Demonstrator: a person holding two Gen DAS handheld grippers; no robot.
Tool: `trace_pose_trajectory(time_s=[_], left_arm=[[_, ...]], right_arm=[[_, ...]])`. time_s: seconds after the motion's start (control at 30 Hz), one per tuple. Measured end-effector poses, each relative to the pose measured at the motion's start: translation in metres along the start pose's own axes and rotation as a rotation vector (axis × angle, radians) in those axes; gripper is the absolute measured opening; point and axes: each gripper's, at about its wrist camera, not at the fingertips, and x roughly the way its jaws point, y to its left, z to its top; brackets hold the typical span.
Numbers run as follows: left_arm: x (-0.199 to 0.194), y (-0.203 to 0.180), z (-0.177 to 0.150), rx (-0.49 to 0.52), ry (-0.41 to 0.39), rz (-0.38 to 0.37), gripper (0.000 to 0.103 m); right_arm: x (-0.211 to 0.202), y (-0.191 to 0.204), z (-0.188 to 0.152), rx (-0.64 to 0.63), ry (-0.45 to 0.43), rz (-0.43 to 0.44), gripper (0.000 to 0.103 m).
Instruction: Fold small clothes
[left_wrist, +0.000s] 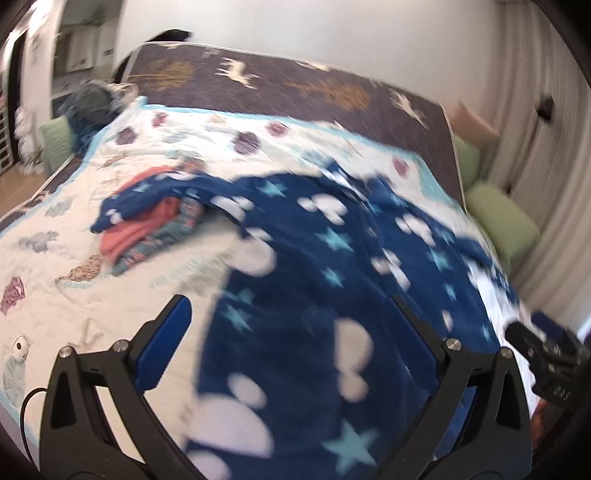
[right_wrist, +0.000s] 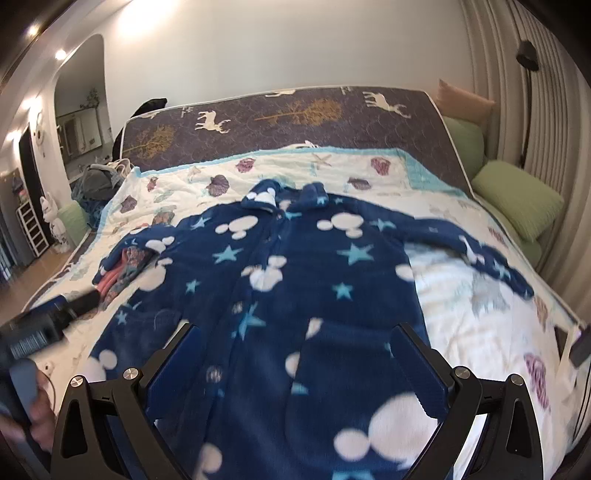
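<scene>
A dark blue fleece garment (right_wrist: 295, 266) with white mouse heads and light blue stars lies spread flat on the white quilt (right_wrist: 480, 314), collar toward the far end. Its left sleeve (left_wrist: 155, 192) drapes over a small pile of orange and patterned clothes (left_wrist: 147, 236) (right_wrist: 120, 275). My left gripper (left_wrist: 290, 332) hovers open above the garment's left lower part (left_wrist: 303, 295), holding nothing; this view is blurred. My right gripper (right_wrist: 297, 354) is open above the garment's lower middle, also empty. Each gripper shows at the edge of the other's view: the left gripper (right_wrist: 55, 314), the right gripper (left_wrist: 546, 354).
The quilt covers a bed with a dark deer-print mattress (right_wrist: 295, 118) at the far end. Green cushions (right_wrist: 517, 199) lie along the right side by a curtain. A heap of dark clothes (right_wrist: 98, 181) sits at the far left corner. A small white device (left_wrist: 20, 349) lies on the quilt.
</scene>
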Motion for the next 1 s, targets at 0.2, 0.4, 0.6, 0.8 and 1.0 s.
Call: trace_pose_trajectory(time_s=[0.2, 0.4, 0.6, 0.8, 1.0], left_arm=[[0.048, 0.087, 0.029, -0.121, 0.086, 0.126, 0.102], [0.121, 0.179, 0.043, -0.448, 0.170, 0.066, 0.102], [0.197, 0.255, 0.051, -0.826, 0.219, -0.041, 0.097], [0.236, 0.289, 0.056, -1.017, 0.168, -0.021, 0.080], [0.235, 0.283, 0.093, -0.974, 0.070, -0.096, 0.010]], right_arm=[[0.029, 0.008, 0.019, -0.025, 0.025, 0.028, 0.103], [0.068, 0.006, 0.027, -0.017, 0.104, 0.069, 0.103], [0.094, -0.002, 0.028, 0.020, 0.133, 0.055, 0.103], [0.110, -0.013, 0.027, 0.035, 0.161, 0.022, 0.103], [0.119, -0.013, 0.039, 0.008, 0.151, 0.003, 0.103]])
